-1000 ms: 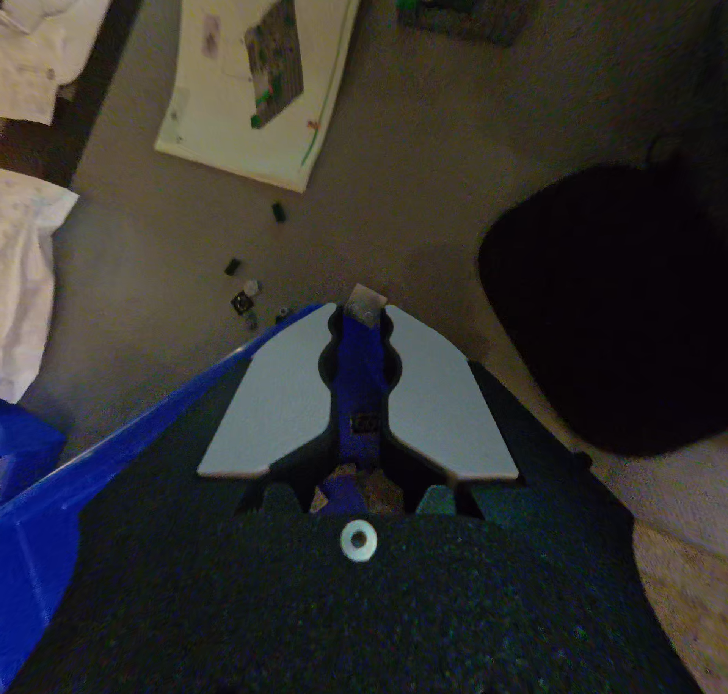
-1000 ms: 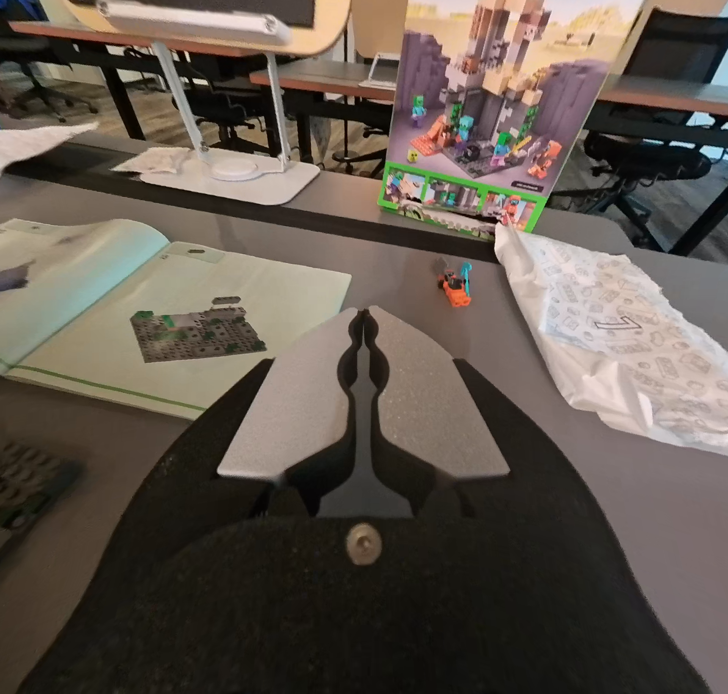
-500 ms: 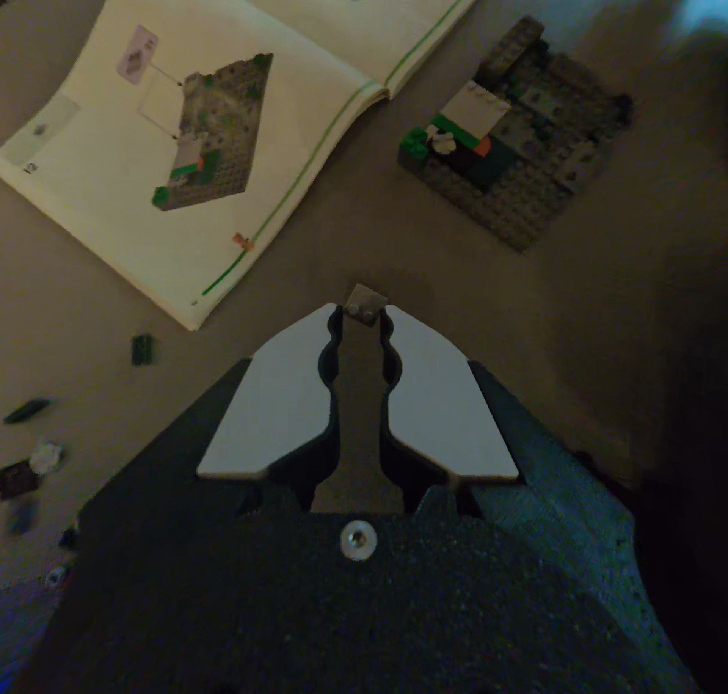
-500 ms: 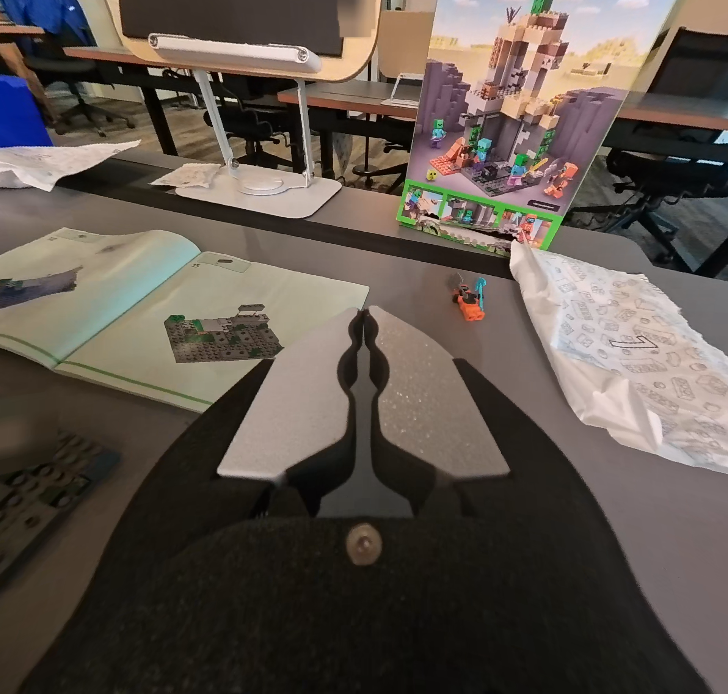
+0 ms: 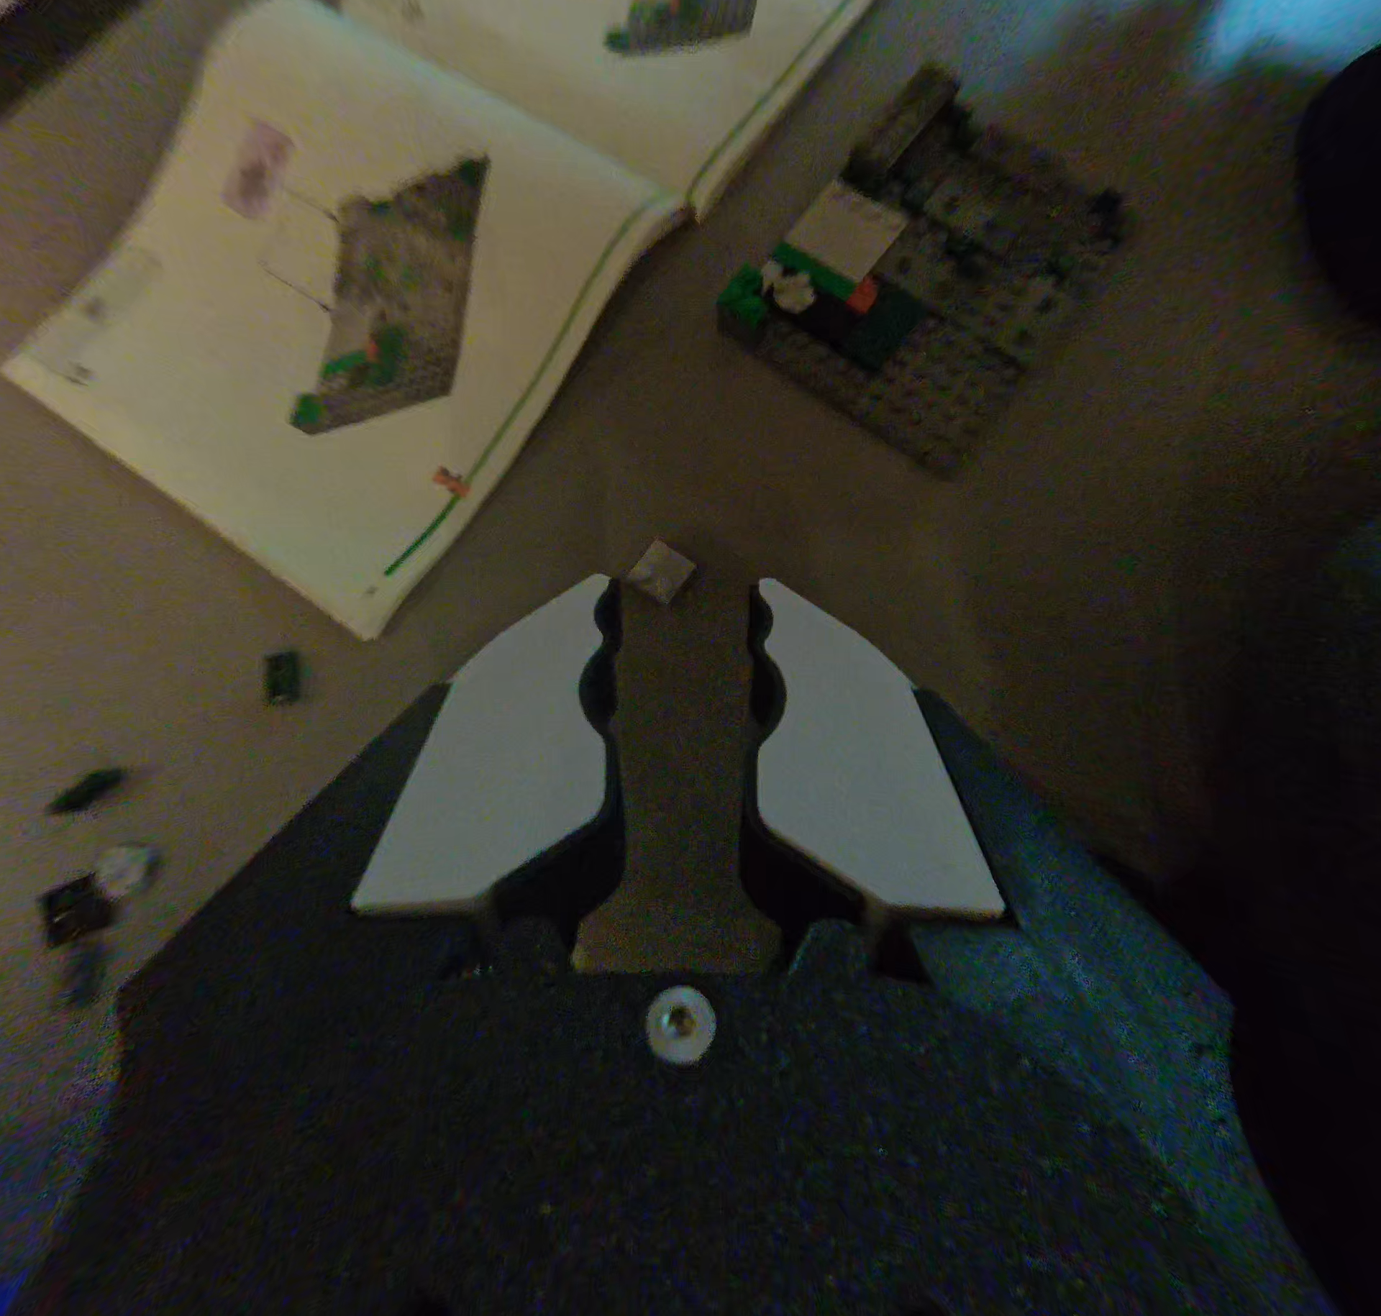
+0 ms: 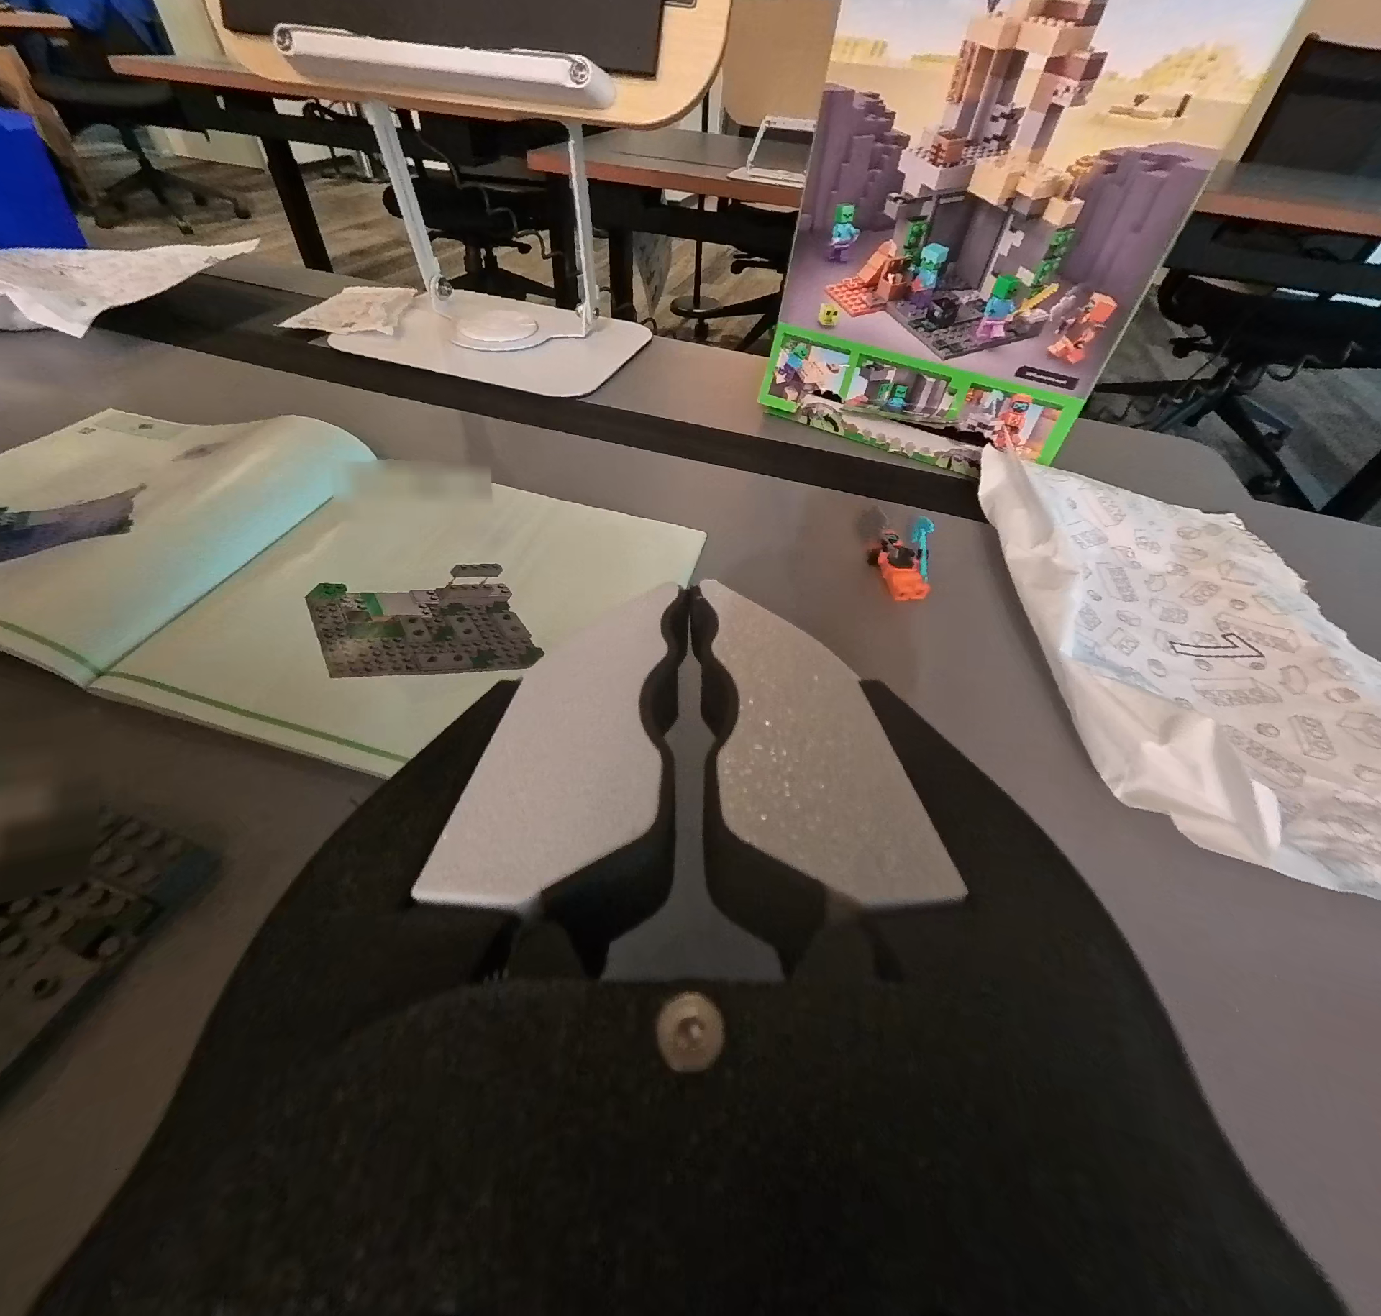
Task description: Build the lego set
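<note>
In the left wrist view my left gripper (image 5: 684, 584) is open over the grey table. A small grey piece (image 5: 661, 570) sits loose just beyond the left fingertip, no longer pinched. The part-built grey baseplate (image 5: 919, 286), with green, white and orange bricks on it, lies ahead to the right. The open instruction booklet (image 5: 299, 271) lies ahead to the left. In the right wrist view my right gripper (image 6: 689, 589) is shut and empty above the table. The booklet (image 6: 224, 533) is to its left and a corner of the baseplate (image 6: 75, 914) shows at lower left.
Small dark loose pieces (image 5: 282, 676) (image 5: 75, 906) lie left of the left gripper. A dark blurred shape (image 5: 1345, 197) fills the right edge. The set's box (image 6: 971, 234), an orange minifigure (image 6: 900, 559), a torn paper bag (image 6: 1196, 682) and a white monitor stand (image 6: 493, 331) are beyond the right gripper. There is about 35 cm between the tips of the two grippers.
My left gripper carried the small grey piece from the loose pieces toward the baseplate, then opened its jaws and let the piece go. The right gripper stayed shut and shifted slightly.
</note>
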